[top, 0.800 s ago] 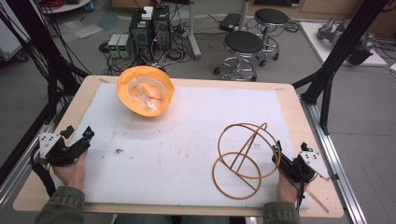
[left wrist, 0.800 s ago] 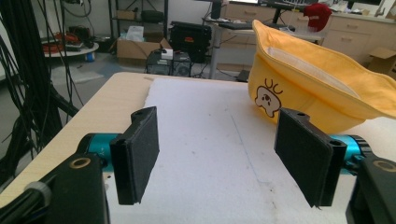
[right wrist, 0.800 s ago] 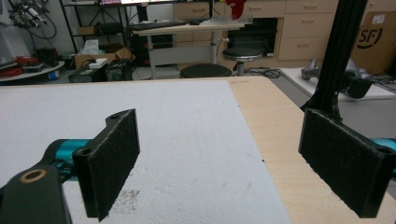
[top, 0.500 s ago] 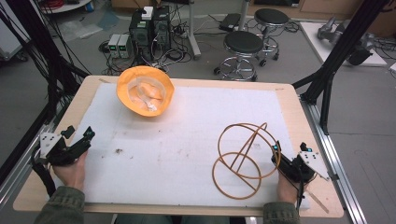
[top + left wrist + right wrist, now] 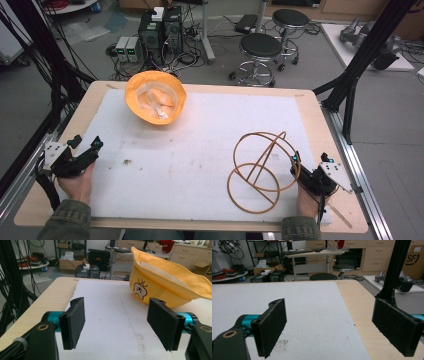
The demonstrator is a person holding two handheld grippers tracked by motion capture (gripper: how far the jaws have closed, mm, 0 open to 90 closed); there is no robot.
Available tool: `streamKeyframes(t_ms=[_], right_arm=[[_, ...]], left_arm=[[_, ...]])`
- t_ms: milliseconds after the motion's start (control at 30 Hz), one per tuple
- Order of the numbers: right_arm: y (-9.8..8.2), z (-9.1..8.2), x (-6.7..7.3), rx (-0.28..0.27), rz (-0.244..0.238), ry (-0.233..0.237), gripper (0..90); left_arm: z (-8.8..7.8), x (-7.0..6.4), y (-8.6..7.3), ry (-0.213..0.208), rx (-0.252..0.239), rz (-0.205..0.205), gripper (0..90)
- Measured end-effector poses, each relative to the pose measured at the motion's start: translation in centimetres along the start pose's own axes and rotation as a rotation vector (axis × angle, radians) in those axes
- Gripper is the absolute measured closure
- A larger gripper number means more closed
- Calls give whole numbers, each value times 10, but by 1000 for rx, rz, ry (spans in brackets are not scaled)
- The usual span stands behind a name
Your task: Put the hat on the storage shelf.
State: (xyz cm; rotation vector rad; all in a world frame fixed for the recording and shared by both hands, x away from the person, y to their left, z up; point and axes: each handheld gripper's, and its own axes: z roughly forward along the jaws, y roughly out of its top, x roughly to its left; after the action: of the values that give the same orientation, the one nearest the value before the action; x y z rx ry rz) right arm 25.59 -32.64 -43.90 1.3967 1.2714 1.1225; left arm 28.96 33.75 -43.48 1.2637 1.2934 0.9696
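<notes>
waiting with jaws wide and empty, the left gripper [image 5: 120, 325] and right gripper [image 5: 337, 327] are facing a soft yellow cloth bucket hat [image 5: 155, 96], probably light and floppy, best pinched at its brim.

Readable text was scarce. A cardboard box [image 5: 414, 260] at the upper right of the right gripper view carried the letters "SF" in dark print. The yellow bucket hat [image 5: 165, 282] at the upper right of the left gripper view bore a small cartoon-face emblem, without letters.
</notes>
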Motion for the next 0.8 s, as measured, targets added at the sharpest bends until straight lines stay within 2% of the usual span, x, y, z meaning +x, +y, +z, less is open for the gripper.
streamKeyframes(t_ms=[67,133,200,333,500,633,800], right_arm=[[0,0,0,-1,-4,-3,113],[0,1,1,5,-8,-6,113],[0,1,2,3,-3,-6,113],[1,1,5,-6,-12,-3,113],[1,2,6,-4,-8,-2,113],[1,1,5,-14,-12,-2,113],[1,1,5,-18,-11,-2,113]], left_arm=[[4,2,12,6,-22,-55,310],[7,2,19,8,-23,-36,312],[15,0,29,12,-4,12,316],[25,-1,48,-41,-5,-16,317],[37,-7,68,-64,-6,15,311],[45,-12,73,-75,-15,25,315],[58,-14,79,-84,-38,16,347]])
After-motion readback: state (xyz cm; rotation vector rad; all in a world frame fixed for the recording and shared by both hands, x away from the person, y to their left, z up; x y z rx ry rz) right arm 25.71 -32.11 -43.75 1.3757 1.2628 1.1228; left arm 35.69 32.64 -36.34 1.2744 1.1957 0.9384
